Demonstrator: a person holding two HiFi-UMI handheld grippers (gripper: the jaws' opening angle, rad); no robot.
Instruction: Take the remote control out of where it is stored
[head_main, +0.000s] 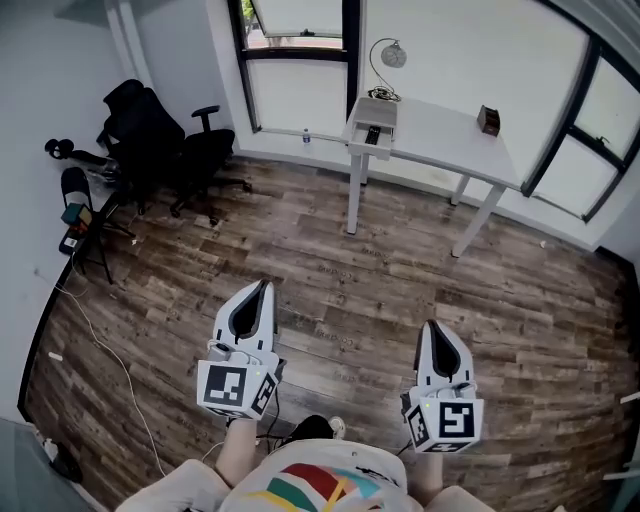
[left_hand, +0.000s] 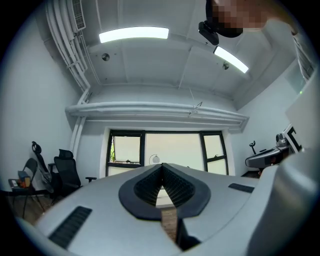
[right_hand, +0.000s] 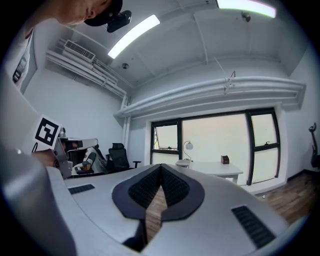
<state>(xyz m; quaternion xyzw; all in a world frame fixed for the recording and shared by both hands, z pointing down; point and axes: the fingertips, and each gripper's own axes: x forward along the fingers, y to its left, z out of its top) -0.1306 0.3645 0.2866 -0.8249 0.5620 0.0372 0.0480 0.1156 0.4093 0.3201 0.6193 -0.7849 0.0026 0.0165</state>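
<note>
A dark remote control (head_main: 372, 135) lies in a white tray (head_main: 384, 108) at the left end of a white table (head_main: 440, 135), far across the room. Both grippers are held low in front of the person, well short of the table. My left gripper (head_main: 264, 286) points toward it with its jaws closed tip to tip and nothing between them; it appears the same in the left gripper view (left_hand: 161, 166). My right gripper (head_main: 431, 326) is likewise shut and empty (right_hand: 161, 166). The table (right_hand: 220, 169) shows far ahead in the right gripper view.
A small brown box (head_main: 488, 120) sits at the table's right end and a round lamp (head_main: 392, 55) behind the tray. Black office chairs (head_main: 160, 140) and a stand with gear (head_main: 75, 215) occupy the left wall. A white cable (head_main: 110, 355) trails over the wood floor.
</note>
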